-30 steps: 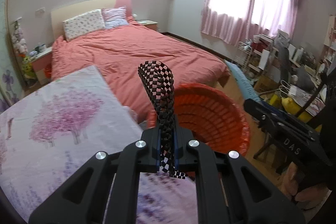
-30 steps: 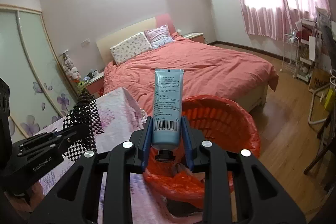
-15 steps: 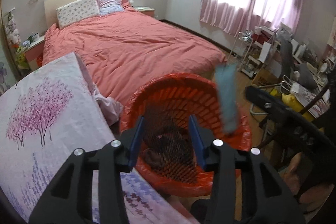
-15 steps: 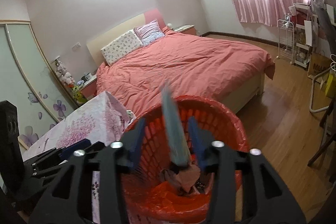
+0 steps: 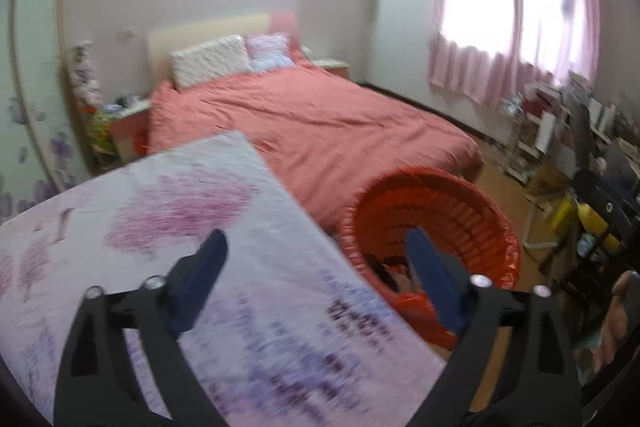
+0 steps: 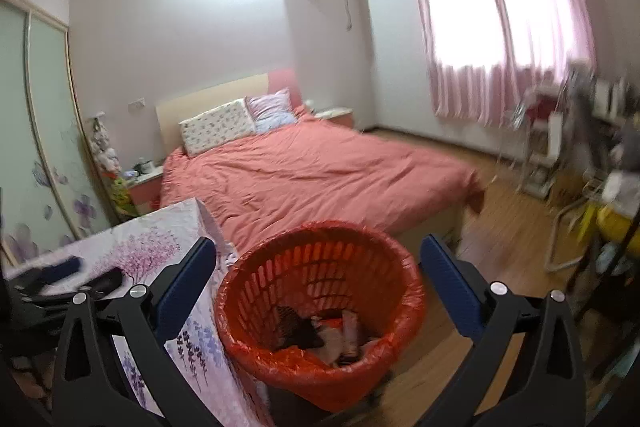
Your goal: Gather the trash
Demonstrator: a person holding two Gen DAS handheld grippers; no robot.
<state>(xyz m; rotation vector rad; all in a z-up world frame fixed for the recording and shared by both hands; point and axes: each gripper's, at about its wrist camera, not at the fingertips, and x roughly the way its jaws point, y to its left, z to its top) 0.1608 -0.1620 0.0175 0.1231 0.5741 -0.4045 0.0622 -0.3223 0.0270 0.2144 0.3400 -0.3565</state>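
Trash [image 6: 320, 337] lies heaped at the bottom of a red basket [image 6: 280, 267] lined with a red bag, the basket standing on the wood floor [image 6: 496, 183] just beside the corner of a surface [image 5: 248, 291] draped in a purple floral cloth. Among the pile shows a dark netted piece [image 6: 294, 327]; the rest is too jumbled to name.

Both tools are empty, their jaws opening wide with nothing between them. The right tool [image 6: 318, 267] points down at the basket mouth, so its blue pads frame the rim on either side, a stance that suits letting an item fall straight in. The left tool [image 5: 316, 251] straddles the surface edge and the basket, 1 pad over the cloth and the other in front of the basket's near wall. From the right view the left tool shows as a dark blurred shape low over the cloth at the frame's left.

The cloth in view carries no loose item, though blur hides fine detail. A pink bed [image 6: 320, 167] fills the room behind, and cluttered shelves [image 5: 560, 131] stand under the curtained window [image 6: 500, 7].

Judged from this, the basket sits close to the surface so drops need only a short reach; the next piece would have to be sought elsewhere in the room.
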